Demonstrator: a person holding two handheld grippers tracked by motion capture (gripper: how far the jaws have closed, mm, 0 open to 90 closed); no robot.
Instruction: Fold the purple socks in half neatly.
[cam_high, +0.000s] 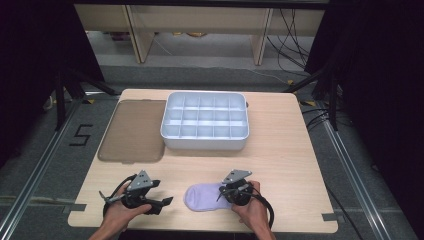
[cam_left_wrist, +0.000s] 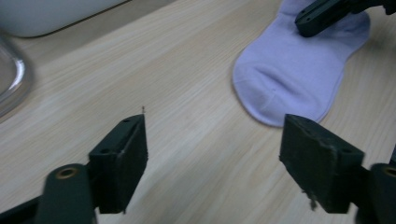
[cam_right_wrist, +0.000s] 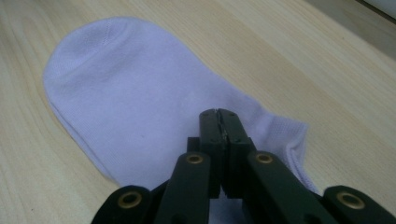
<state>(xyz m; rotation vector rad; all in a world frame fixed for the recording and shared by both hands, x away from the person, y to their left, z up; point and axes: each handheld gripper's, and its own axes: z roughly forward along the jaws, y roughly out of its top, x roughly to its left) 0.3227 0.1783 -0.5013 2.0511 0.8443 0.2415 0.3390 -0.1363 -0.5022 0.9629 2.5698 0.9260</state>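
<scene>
A pale lilac ankle sock (cam_high: 204, 196) lies flat on the wooden worktop (cam_high: 280, 150) near its front edge, about midway along it, toe end toward the left. The high view sets out the layout: a white compartment tray (cam_high: 205, 120) stands toward the back edge, its cells divided into a grid, and a translucent brownish lid (cam_high: 134, 131) lies flat just beside the tray's left side, reaching the worktop's left edge.

The right gripper (cam_high: 229, 192), held in the person's right hand (cam_high: 251, 209), sits over the sock's cuff end. From above its jaws are too small to read; the right gripper view shows them pressed together, tips meeting over the sock's fabric near the cuff. Whether any cloth is caught between them cannot be told.

The left gripper (cam_high: 161, 205), in the left hand (cam_high: 122, 212), rests near the front left corner, pointing right toward the sock. Its own view shows the jaws spread wide over bare wood, the sock's toe just ahead of the right-hand jaw, and the other gripper's dark jaw lying on the sock farther off.
</scene>
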